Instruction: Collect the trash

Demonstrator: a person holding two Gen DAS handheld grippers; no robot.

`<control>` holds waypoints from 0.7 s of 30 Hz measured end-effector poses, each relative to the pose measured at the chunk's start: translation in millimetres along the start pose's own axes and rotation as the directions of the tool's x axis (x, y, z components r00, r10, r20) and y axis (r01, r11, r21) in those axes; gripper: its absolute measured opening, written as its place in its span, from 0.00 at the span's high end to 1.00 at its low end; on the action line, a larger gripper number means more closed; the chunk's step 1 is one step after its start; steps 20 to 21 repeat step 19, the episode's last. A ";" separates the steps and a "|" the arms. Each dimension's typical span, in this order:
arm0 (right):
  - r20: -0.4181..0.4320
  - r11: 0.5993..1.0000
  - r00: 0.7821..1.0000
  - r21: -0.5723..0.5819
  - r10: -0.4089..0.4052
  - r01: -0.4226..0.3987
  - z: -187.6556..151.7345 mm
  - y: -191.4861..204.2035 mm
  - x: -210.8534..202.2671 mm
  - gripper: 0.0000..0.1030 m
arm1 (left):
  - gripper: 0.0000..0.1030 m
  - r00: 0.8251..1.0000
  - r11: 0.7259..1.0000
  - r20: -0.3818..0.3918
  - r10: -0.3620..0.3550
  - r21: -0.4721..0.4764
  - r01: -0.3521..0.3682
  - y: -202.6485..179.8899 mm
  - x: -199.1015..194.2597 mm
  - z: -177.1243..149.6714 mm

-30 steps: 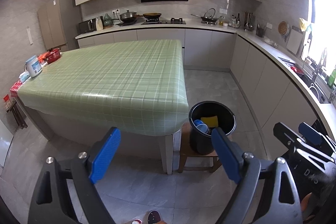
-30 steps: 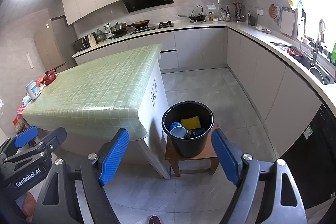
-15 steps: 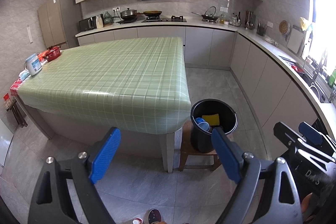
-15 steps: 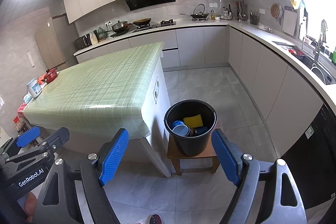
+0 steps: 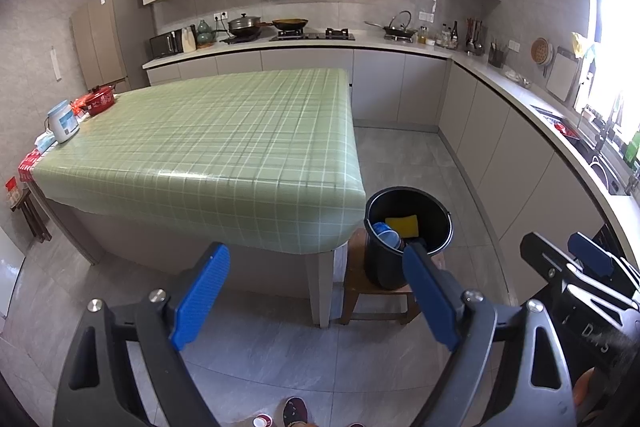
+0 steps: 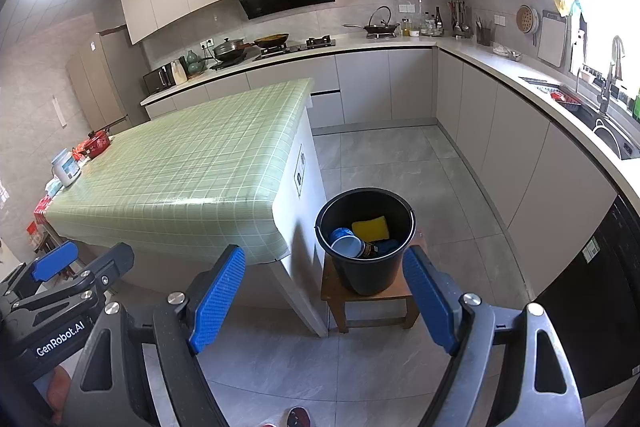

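Probably the main risk is knocking the black bucket (image 6: 365, 243) off its small wooden stool (image 6: 370, 301), because it stands close to the worktop (image 6: 188, 183) corner. Inside it lie a yellow sponge (image 6: 371, 227) and a blue cup (image 6: 345, 242). Both the left gripper (image 5: 316, 291) and the right gripper (image 6: 322, 293) are spread wide, holding nothing.

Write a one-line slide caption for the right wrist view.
Open right gripper faces a black bucket on a wooden stool, holding a yellow sponge.
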State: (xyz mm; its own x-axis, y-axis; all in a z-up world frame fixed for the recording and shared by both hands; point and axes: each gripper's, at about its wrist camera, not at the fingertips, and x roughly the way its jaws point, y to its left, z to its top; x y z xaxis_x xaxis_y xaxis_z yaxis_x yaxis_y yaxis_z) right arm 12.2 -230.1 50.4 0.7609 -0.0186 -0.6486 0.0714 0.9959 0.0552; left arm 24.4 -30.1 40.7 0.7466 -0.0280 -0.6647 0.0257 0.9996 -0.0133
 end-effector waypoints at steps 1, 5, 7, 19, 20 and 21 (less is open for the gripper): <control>0.001 1.000 1.000 -0.001 -0.001 0.001 -0.1 -0.1 -0.6 0.19 | 0.13 1.000 1.000 0.000 0.000 0.000 0.000 -0.1 0.3 0.8; 0.001 1.000 1.000 0.001 -0.001 0.001 -0.7 0.3 0.0 0.19 | 0.13 1.000 1.000 -0.003 -0.004 0.000 0.004 0.5 1.2 2.6; 0.001 1.000 1.000 0.001 0.000 0.000 -0.8 0.0 0.1 0.19 | 0.13 1.000 1.000 -0.003 -0.007 -0.001 0.007 0.1 1.8 2.5; -0.001 1.000 1.000 0.003 0.001 -0.001 -0.7 1.8 -1.3 0.19 | 0.13 0.997 0.998 0.027 -0.067 0.016 0.066 -5.4 -1.2 5.0; -0.001 1.000 1.000 0.003 0.001 -0.001 -0.7 1.8 -1.3 0.19 | 0.13 0.997 0.998 0.027 -0.067 0.016 0.066 -5.4 -1.2 5.0; -0.001 1.000 1.000 0.003 0.001 -0.001 -0.7 1.8 -1.3 0.19 | 0.13 0.997 0.998 0.027 -0.067 0.016 0.066 -5.4 -1.2 5.0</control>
